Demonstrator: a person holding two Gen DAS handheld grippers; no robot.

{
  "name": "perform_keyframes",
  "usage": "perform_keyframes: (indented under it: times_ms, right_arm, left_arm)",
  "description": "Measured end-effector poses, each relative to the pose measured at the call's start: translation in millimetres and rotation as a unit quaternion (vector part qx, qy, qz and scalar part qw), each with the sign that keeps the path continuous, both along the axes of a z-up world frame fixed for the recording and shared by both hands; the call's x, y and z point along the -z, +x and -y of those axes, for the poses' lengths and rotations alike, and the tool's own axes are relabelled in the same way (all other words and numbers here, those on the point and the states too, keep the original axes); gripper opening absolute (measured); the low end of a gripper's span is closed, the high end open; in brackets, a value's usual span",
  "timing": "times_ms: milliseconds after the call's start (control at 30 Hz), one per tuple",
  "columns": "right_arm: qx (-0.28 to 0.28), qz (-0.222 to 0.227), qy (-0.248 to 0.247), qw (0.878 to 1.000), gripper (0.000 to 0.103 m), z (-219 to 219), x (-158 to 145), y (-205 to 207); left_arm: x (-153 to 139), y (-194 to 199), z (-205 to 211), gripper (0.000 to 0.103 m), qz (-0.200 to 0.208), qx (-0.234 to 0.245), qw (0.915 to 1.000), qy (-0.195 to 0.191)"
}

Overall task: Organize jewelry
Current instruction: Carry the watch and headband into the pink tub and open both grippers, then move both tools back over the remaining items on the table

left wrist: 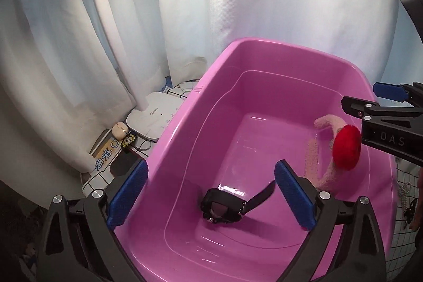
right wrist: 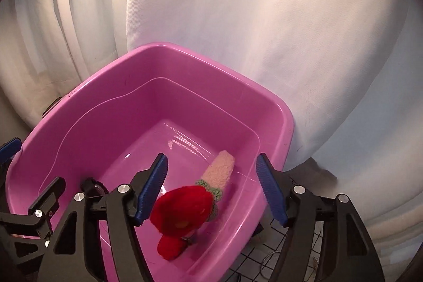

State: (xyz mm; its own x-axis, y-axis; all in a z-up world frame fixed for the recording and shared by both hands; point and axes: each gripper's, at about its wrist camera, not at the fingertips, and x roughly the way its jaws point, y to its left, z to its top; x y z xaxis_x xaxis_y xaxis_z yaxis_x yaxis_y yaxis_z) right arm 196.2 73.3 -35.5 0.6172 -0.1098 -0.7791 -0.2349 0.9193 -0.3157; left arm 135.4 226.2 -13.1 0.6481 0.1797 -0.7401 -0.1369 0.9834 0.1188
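Blue-padded jaws of the left gripper (left wrist: pixel 211 192) stand wide apart, released, straddling the black watch (left wrist: pixel 230 205) on the floor of the pink tub (left wrist: pixel 185 112) near its front wall — strap running toward the right. Beside it the right gripper (right wrist: pixel 211 192) hangs open too, its plush headband (right wrist: pixel 201 200) with a red pompom lying loose toward the tub's right wall — nothing held.

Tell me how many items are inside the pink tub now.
2. A black watch lies on the pink tub floor near the front; a fuzzy headband with red flowers sits toward the right side. Gripper parts hide some floor.
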Motion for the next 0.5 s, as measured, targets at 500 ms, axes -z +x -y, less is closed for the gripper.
perform_keyframes:
  times_ms: [500]
  right_arm:
    - [0.024, 0.03, 0.079, 0.996, 0.066, 42.8, -35.0, -53.2]
  left_arm:
    - [-20.9, -36.9, 12.9, 0.096, 0.034, 0.028, 0.9986, -0.031]
